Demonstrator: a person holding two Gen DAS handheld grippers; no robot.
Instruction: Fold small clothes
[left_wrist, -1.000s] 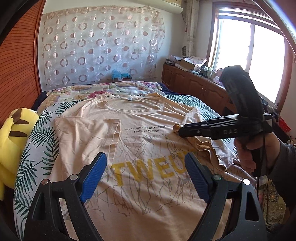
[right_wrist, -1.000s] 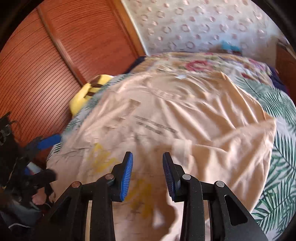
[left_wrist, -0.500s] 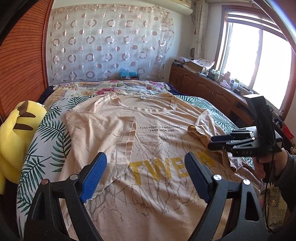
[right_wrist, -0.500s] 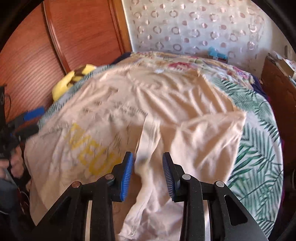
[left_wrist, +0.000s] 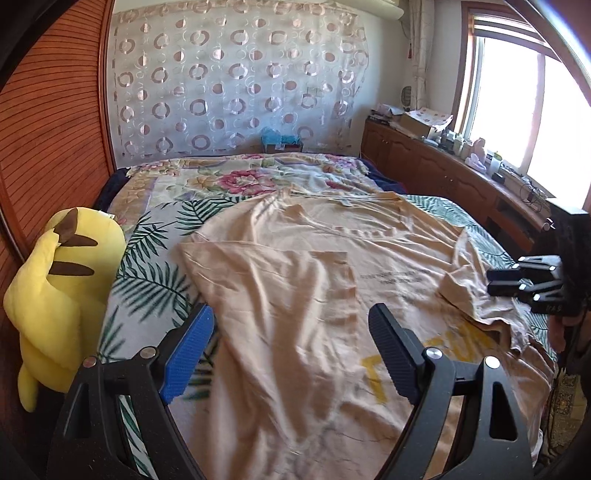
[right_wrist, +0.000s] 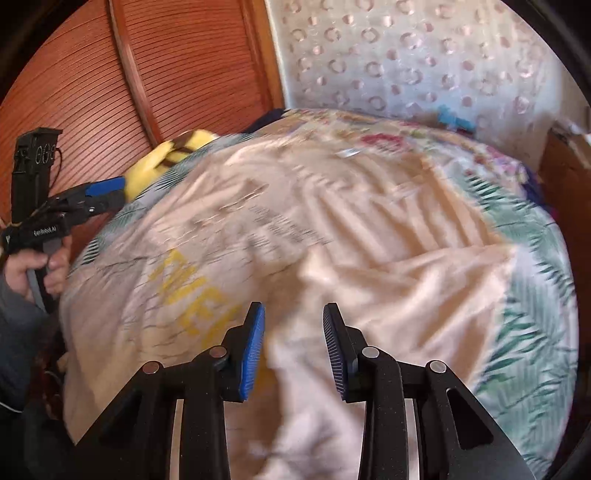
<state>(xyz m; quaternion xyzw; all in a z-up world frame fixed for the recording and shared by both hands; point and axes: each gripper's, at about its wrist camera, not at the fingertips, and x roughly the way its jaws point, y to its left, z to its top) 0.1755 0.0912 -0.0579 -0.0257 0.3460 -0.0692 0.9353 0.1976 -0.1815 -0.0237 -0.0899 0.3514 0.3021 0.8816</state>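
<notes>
While both sleeves lie turned inward, the beige T-shirt (left_wrist: 295, 295) is spread flat on the bed (left_wrist: 147, 273) ahead of each hand-held gripper. The left hand-held gripper (left_wrist: 291, 347) and right hand-held gripper (right_wrist: 293, 347) are held spread, empty. A hem grasp is judged next.

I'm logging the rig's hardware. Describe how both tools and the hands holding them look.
The left tool and the right tool share a black frame, silver rivets and ribbed blue finger pads. The left tool's body carries white lettering and a thin black cable. The left hand is bare, with a grey sleeve.
</notes>
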